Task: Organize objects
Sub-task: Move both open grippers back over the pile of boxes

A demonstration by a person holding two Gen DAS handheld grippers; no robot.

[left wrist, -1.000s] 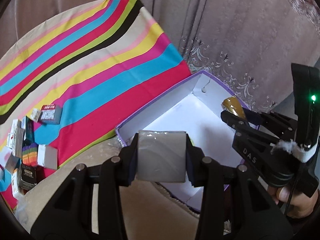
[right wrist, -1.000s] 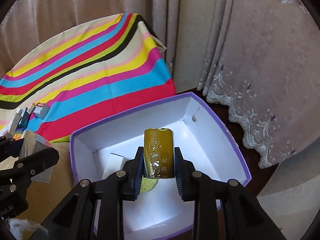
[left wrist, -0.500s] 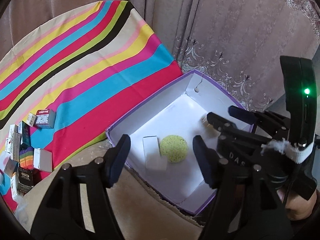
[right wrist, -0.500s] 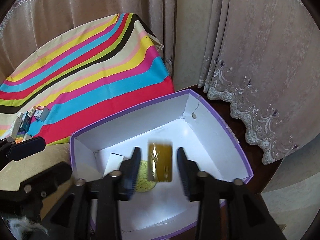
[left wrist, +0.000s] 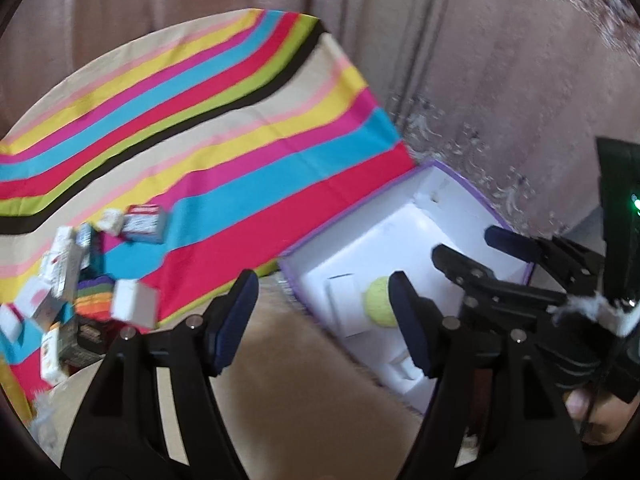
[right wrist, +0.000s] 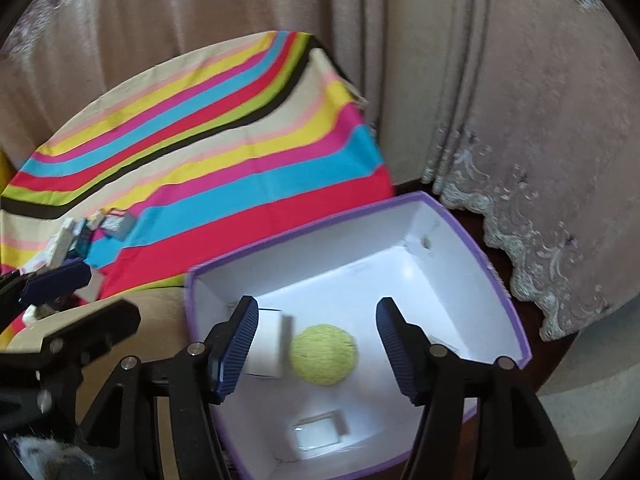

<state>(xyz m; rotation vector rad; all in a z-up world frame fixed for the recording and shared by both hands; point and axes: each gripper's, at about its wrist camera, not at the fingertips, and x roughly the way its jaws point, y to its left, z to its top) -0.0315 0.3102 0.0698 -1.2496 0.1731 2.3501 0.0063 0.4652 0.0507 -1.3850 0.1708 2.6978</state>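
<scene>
Purple-rimmed box [right wrist: 516,320], white inside, sitting open beside striped cloth [right wrist: 240,160], below curtain [right wrist: 540,80]. Holding a green ball [right wrist: 323,354] near the middle of the floor, a white carton [right wrist: 268,344] touching or just beside the ball on the left, a clear-wrapped packet [right wrist: 318,432] lying flat toward the near wall, and another small item half hidden behind the right finger, too obscured to identify.

Hanging over the box: right gripper [right wrist: 316,344], jaws spread wide, gripping nothing, blue ribbed pads [right wrist: 236,344] framing the carton and ball from above. Showing also in the left view as a black frame [left wrist: 520,276] reaching over the box's near right side, a thumb visible low at the edge.

Hovering off the box's left corner, over beige cushion [left wrist: 304,400]: left gripper [left wrist: 324,320], jaws likewise wide apart, carrying nothing, right pad [left wrist: 412,320] partly covering the ball [left wrist: 378,306] and sitting next to the carton [left wrist: 344,304].

Lying in a loose heap on the cloth, well apart from the box, at far left: small boxes [left wrist: 64,280], some upright, some tipped, among them a white cube [left wrist: 134,308] nearest the gripper and a dark red-labelled carton [left wrist: 144,224] farther back. Blurring across the left view, making print on the boxes unreadable.
</scene>
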